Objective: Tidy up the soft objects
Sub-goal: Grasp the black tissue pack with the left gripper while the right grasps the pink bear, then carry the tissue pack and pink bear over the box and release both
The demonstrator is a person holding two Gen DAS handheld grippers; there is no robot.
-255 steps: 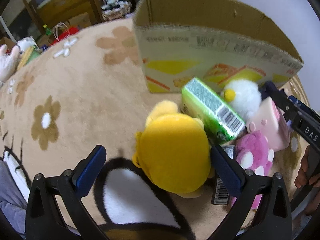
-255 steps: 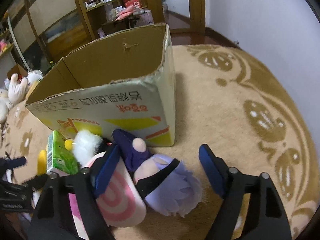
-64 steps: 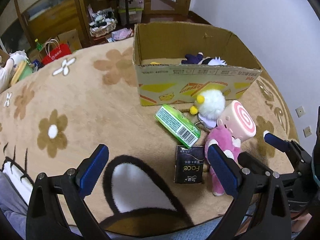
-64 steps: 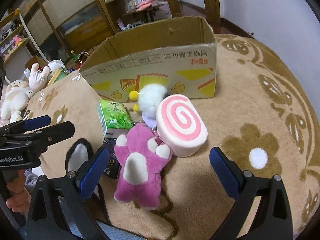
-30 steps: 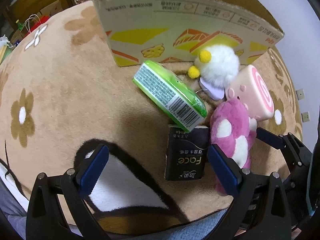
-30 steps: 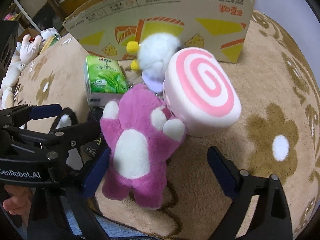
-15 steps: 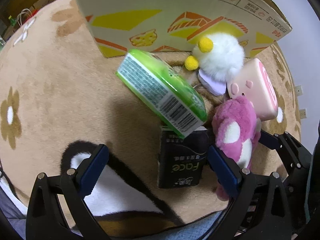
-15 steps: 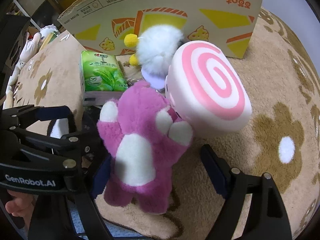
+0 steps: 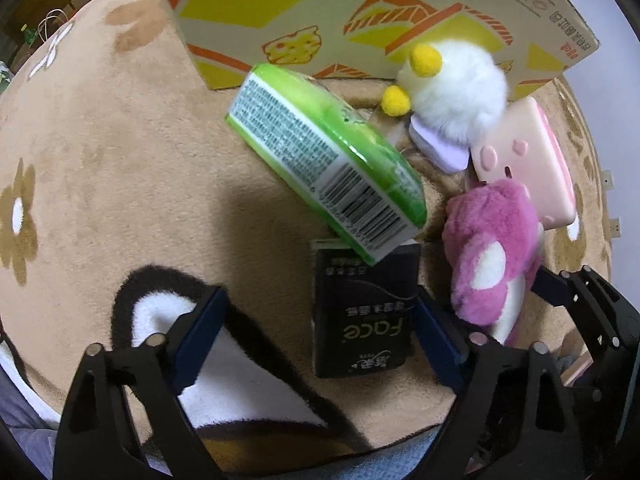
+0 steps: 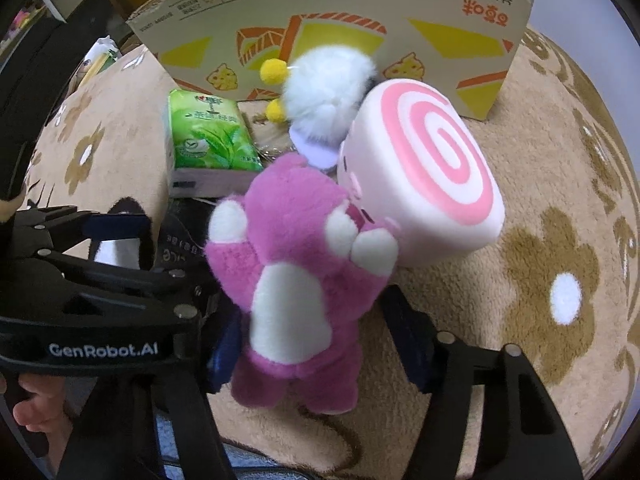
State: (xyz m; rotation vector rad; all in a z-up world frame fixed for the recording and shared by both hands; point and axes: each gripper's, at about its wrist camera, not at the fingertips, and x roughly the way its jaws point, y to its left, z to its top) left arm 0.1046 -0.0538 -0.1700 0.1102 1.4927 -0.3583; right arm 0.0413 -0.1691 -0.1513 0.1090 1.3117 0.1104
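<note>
The beige flower-patterned rug [image 9: 100, 168] is being seen spread beneath both grippers, carrying every item. The cardboard box [image 9: 360, 12] is being viewed standing farthest ahead of both grippers, its printed yellow-and-orange wall facing them.

The pink swirl cushion [image 10: 432, 164] is being observed ahead and slightly right of the right gripper [image 10: 320, 344], touching the pink plush bear [image 10: 296, 280]. That bear is lying directly between the right gripper's fingers, its legs toward the camera; the jaws are being held apart on either side of its body, and whether the pads are touching the fur cannot be told — no firm clamp is being shown.

The white fluffy toy [image 10: 328, 88], with yellow pompoms, is being seen farther ahead of the right gripper, just in front of the box wall and beside the cushion. The green tissue pack [image 9: 324, 172] is being viewed ahead of the left gripper [image 9: 316, 340], tilted, its barcoded end overlapping the far edge of the black tissue pack [image 9: 360, 312].

The black pack is lying flat between the left gripper's fingers, nearer the right-hand finger; the left jaws are being held wide apart, gripping nothing. From the left wrist view, the bear is being seen just beyond the right-hand finger.
</note>
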